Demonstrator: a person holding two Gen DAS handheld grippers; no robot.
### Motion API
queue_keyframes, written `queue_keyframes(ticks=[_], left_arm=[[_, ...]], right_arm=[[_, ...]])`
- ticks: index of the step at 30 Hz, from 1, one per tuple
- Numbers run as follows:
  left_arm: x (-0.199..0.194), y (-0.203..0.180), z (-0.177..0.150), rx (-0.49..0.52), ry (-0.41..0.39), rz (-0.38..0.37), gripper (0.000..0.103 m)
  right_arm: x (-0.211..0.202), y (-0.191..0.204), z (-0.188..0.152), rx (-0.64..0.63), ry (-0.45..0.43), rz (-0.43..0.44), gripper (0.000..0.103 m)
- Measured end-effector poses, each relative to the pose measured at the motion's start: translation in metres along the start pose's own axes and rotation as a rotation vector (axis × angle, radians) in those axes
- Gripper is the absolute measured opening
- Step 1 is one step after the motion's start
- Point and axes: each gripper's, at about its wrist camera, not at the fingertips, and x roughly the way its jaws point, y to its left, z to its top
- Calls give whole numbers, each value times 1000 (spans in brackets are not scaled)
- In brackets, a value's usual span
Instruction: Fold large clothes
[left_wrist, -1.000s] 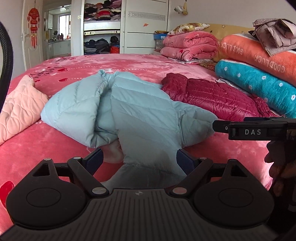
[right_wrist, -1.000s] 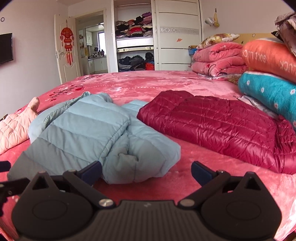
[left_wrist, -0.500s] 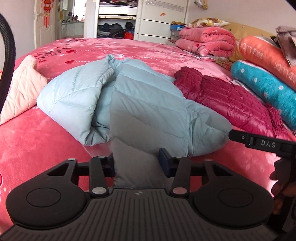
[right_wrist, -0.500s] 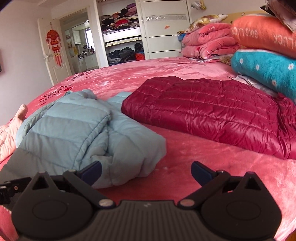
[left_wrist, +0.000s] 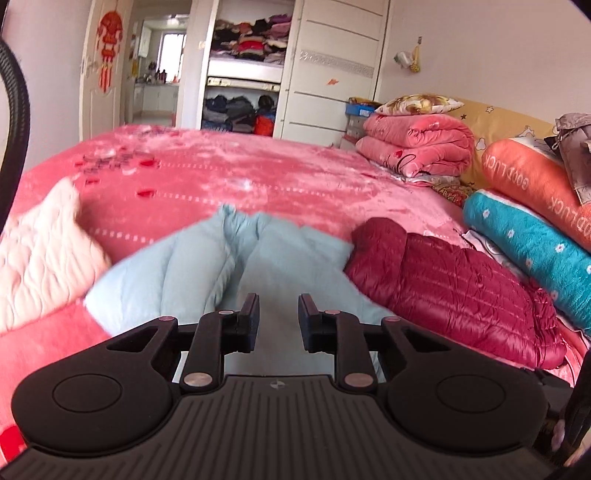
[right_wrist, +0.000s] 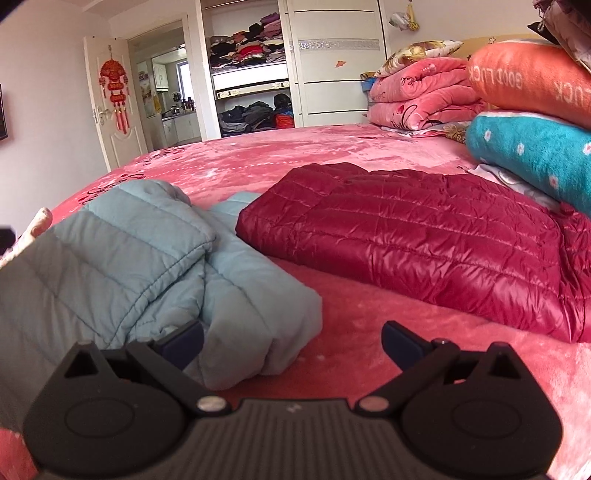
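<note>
A light blue puffer jacket lies bunched on the pink bed cover. My left gripper has the jacket's near edge between its jaws, which are closing; the cloth fills the gap and is lifted off the bed. In the right wrist view the same jacket rises at the near left. My right gripper stands open low over the bed, its left finger beside the jacket's folded sleeve, with nothing gripped.
A maroon quilted jacket lies flat to the right of the blue one. A pale pink quilted garment lies at the left. Teal and orange pillows and folded pink blankets are stacked at the headboard.
My left gripper's jaws came together on the blue jacket's near edge and rose with it. My right gripper slid toward the jacket's sleeve and stayed open.
</note>
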Motion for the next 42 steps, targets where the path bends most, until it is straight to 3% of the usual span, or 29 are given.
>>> queue_keyframes(ticks=[5, 7, 9, 13, 15, 18, 20, 24, 29, 33, 37, 42], left_arm=[[7, 3, -1, 18, 24, 37, 30], [8, 9, -11, 4, 49, 59, 37], [7, 20, -22, -5, 72, 75, 55], [7, 38, -38, -49, 123, 64, 68], [6, 42, -46, -62, 137, 50, 86], [8, 41, -56, -46, 175, 11, 91], [11, 36, -62, -32, 201, -10, 86], [24, 28, -74, -38, 279, -20, 49], [25, 26, -78, -68, 273, -36, 30], [20, 16, -81, -50, 235, -59, 26], [22, 1, -91, 23, 220, -79, 26], [28, -14, -106, 70, 214, -155, 27]], right_arm=[[6, -9, 3, 34, 8, 6, 102], [8, -12, 3, 43, 11, 7, 102], [9, -15, 4, 51, 12, 10, 102], [11, -20, 6, 76, 5, 47, 102], [12, -17, 8, 84, -5, 80, 102], [11, -12, 12, 106, -30, 166, 102], [9, -7, 15, 117, -49, 234, 101], [7, 14, 18, 93, -58, 376, 95], [9, 50, 13, -33, -17, 482, 92], [15, 64, 10, -51, 30, 547, 92], [25, 58, 14, 71, 102, 688, 92], [32, 55, 22, 127, 147, 758, 90]])
